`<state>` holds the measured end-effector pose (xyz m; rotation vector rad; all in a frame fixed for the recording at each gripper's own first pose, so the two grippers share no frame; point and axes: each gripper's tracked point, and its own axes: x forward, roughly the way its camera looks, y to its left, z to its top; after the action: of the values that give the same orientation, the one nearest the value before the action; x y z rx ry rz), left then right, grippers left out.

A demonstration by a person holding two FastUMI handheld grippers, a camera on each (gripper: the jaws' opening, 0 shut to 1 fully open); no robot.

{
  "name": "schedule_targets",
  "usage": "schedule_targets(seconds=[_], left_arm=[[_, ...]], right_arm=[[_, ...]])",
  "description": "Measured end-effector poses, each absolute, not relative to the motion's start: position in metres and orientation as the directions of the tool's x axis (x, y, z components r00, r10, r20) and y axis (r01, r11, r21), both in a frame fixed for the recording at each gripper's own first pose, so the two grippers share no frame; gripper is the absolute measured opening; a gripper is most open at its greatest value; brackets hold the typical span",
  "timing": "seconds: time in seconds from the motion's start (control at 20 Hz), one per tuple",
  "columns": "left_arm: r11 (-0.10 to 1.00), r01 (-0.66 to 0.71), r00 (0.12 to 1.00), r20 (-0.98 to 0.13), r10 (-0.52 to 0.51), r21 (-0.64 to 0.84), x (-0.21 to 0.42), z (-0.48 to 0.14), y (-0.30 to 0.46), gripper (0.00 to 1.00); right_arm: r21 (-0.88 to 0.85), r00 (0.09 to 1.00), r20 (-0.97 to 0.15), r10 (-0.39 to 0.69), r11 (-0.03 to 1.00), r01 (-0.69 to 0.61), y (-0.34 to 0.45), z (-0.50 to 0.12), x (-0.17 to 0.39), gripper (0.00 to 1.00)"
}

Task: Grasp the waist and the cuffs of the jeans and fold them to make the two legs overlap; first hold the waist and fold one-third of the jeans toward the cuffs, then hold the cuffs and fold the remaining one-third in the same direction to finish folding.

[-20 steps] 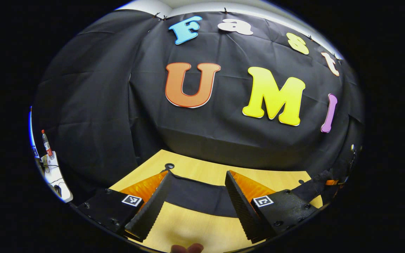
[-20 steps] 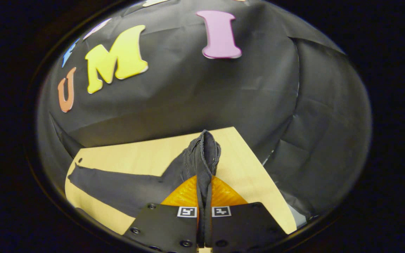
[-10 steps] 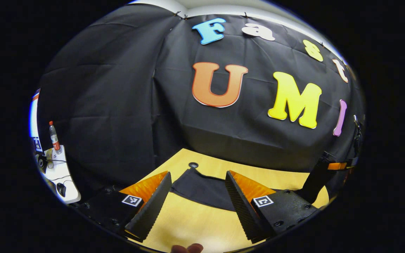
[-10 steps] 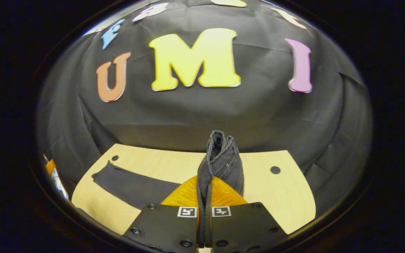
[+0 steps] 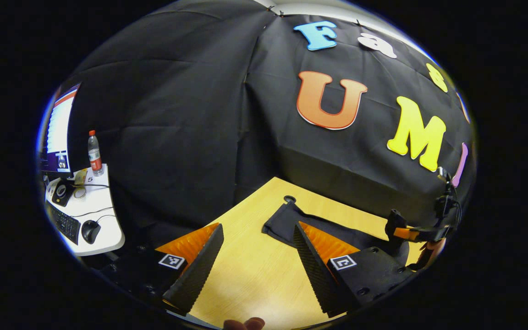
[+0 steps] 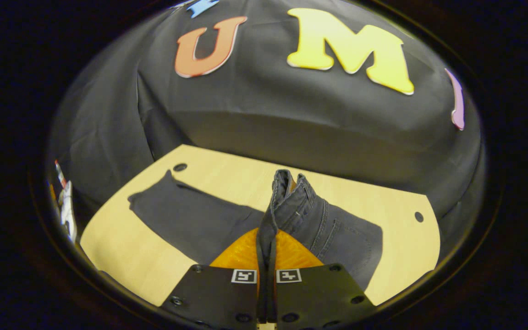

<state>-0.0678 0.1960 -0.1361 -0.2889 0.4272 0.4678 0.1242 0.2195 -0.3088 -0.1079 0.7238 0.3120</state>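
Note:
Dark grey jeans (image 6: pixel 190 220) lie lengthwise on the wooden table (image 6: pixel 122 256), cuffs (image 6: pixel 154 201) at the far left by a table hole. My right gripper (image 6: pixel 267 231) is shut on the bunched waist (image 6: pixel 287 192), which is raised off the table; the seat (image 6: pixel 346 238) drapes down to the right. In the left gripper view my left gripper (image 5: pixel 258 227) stands open over bare table (image 5: pixel 255 275), holding nothing. The cuff end (image 5: pixel 284 222) lies just beyond its right finger. Farther right, the right gripper (image 5: pixel 408 233) and a hand (image 5: pixel 429 252) hold cloth up.
A white side desk (image 5: pixel 94 220) with a monitor (image 5: pixel 57 128), bottle (image 5: pixel 93 153), keyboard and mouse stands left of the table. The table has round holes (image 6: pixel 419 216) near its corners. Black booth cloth closes off the back.
My left gripper has turned leftward, so the cuff end moved from between its fingers to behind the right one. My right gripper swung the held waist round, and the seat now drapes to its right.

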Motion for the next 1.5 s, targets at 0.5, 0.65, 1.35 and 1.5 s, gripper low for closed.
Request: schedule_targets(seconds=[0.5, 0.65, 1.35, 1.5], left_arm=[[0.820, -0.527, 0.785, -0.497, 0.370, -0.224, -0.068, -0.163, 0.219, 0.99], [0.827, -0.512, 0.794, -0.495, 0.353, -0.231, -0.060, -0.168, 0.217, 0.99], [0.704, -0.402, 0.880, -0.460, 0.121, -0.585, 0.021, -0.217, 0.191, 0.99], [0.539, -0.425, 0.875, -0.482, 0.039, -0.727, 0.041, -0.251, 0.190, 0.99]], right_arm=[[-0.079, 0.662, -0.718, 0.214, 0.921, -0.383, 0.255, -0.369, 0.121, 0.19], [0.019, 0.637, -0.715, 0.287, 0.919, -0.393, 0.273, -0.363, 0.112, 0.39], [0.079, 0.688, -0.622, 0.373, 0.905, -0.418, 0.193, -0.217, 0.050, 0.99], [0.096, 0.700, -0.632, 0.332, 0.930, -0.355, 0.154, -0.198, 0.047, 0.99]])
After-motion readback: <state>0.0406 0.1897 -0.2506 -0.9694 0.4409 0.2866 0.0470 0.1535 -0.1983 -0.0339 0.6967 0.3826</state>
